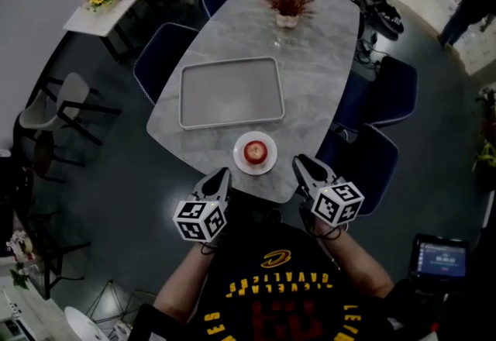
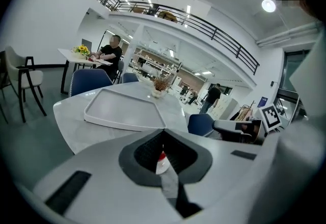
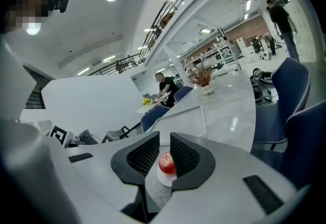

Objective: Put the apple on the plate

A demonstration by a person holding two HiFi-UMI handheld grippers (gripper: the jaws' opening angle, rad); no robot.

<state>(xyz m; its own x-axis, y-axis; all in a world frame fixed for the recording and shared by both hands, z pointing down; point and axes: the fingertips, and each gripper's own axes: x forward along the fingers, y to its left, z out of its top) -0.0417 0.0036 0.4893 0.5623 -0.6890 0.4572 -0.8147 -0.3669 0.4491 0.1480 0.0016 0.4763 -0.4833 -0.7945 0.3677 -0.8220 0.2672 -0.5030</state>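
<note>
The apple (image 1: 255, 151) sits on the small white plate (image 1: 269, 166), upright with its stem up. The plate stands on the grey marbled worktop (image 1: 318, 76), close to the near rounded edge and just in front of the empty grey tray (image 1: 229, 93). Farther along the worktop stands a vase of dried flowers (image 1: 287, 2).

In the head view the two tools hover at the near edge, one on each side of the plate. The left gripper (image 1: 222, 173) points in from the plate's left and the right gripper (image 1: 300, 164) from its right. Neither touches the plate or the fruit, and the apple lies ahead of and between the two tips.

In the left gripper view the fingers (image 2: 150, 149) are pressed together, with only a thin seam between the ribbed pads. Nothing is held there. A sliver of red and the white plate show through the notch below the seam.

In the right gripper view the fingers (image 3: 144, 155) stand narrowly apart. The apple on its plate shows through that gap, lying beyond the tips on the worktop, not gripped and clear of both pads.

Blue chairs (image 1: 384, 91) stand around the worktop.
</note>
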